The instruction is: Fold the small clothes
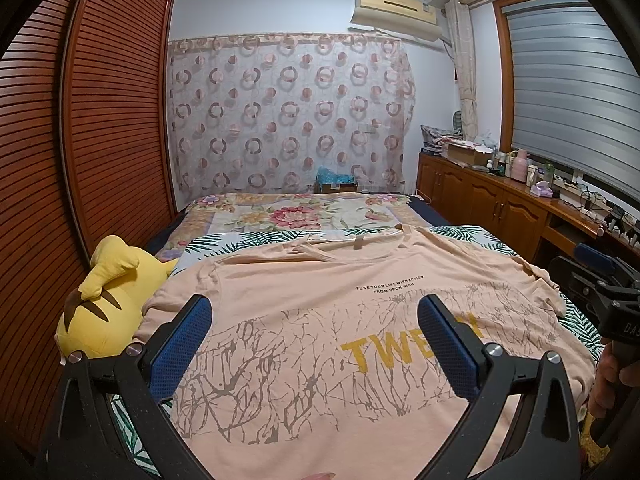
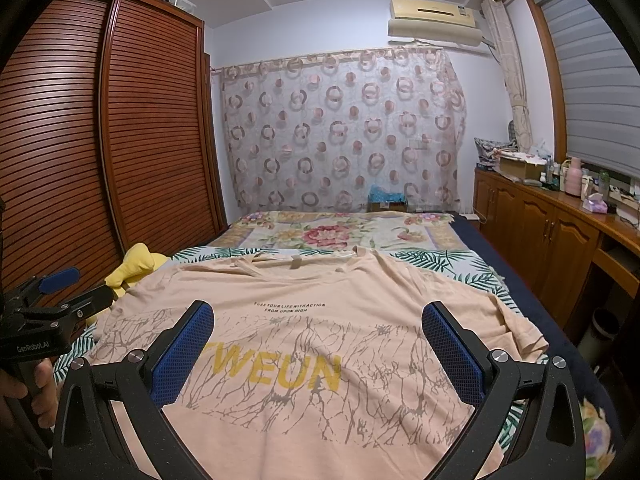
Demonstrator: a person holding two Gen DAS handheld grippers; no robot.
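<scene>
A peach T-shirt [image 1: 320,320] with a grey crack print and yellow letters lies spread flat, front up, on the bed, collar at the far end. It also shows in the right wrist view [image 2: 320,344]. My left gripper [image 1: 314,312] is open and empty, held over the shirt's lower half. My right gripper [image 2: 318,318] is open and empty, also over the lower half. The right gripper's body shows at the right edge of the left wrist view [image 1: 600,292]. The left gripper's body shows at the left edge of the right wrist view [image 2: 48,304].
A yellow plush toy [image 1: 104,300] lies at the bed's left edge beside the shirt's left sleeve. A leaf-print sheet [image 1: 240,240] and a floral quilt [image 1: 296,212] cover the bed. A louvred wardrobe [image 1: 100,120] stands left, a wooden cabinet [image 1: 500,200] with clutter right.
</scene>
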